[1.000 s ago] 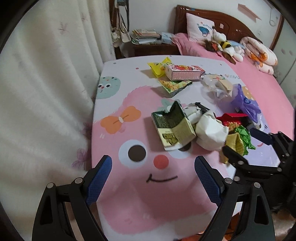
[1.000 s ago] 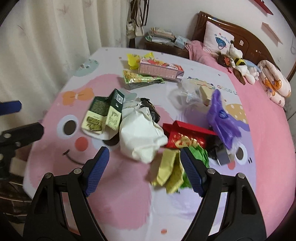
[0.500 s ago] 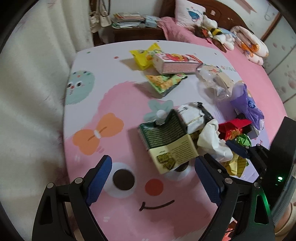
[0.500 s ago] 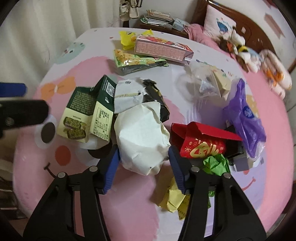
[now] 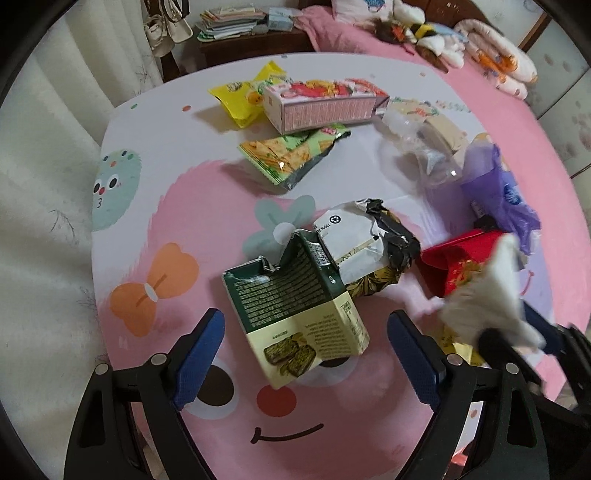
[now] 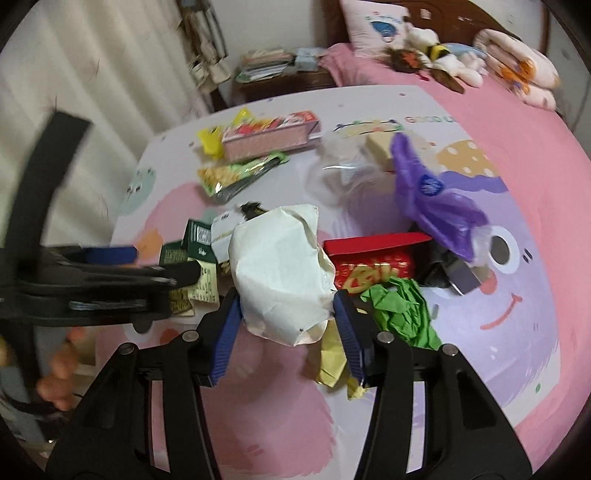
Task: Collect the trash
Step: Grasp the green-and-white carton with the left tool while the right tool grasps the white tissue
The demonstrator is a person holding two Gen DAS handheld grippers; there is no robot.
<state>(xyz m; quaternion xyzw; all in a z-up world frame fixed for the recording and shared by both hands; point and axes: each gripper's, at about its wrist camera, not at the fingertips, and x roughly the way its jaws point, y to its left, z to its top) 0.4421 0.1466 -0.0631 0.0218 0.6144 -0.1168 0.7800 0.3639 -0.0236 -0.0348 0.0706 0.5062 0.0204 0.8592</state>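
My right gripper (image 6: 286, 334) is shut on a crumpled white paper bag (image 6: 282, 267), lifted off the pink cartoon table (image 6: 517, 332); that bag shows blurred at the right of the left wrist view (image 5: 491, 295). My left gripper (image 5: 306, 354) stands open, its blue pads either side of a torn green snack box (image 5: 295, 306) lying flat. Behind the box lies a white and black wrapper (image 5: 365, 240). A red box (image 6: 373, 258), green paper (image 6: 399, 310) and yellow wrappers (image 6: 332, 358) lie under the lifted bag.
Farther back on the table lie a pink carton (image 5: 325, 103), a yellow packet (image 5: 243, 96), a green chip bag (image 5: 291, 155), clear plastic (image 5: 424, 151) and a purple bag (image 5: 498, 192). A curtain (image 5: 48, 184) hangs left. A bed with plush toys (image 5: 424, 33) lies beyond.
My right gripper closed on the white paper bag and raised it off the pile. My left gripper moved forward over the green snack box, staying open.
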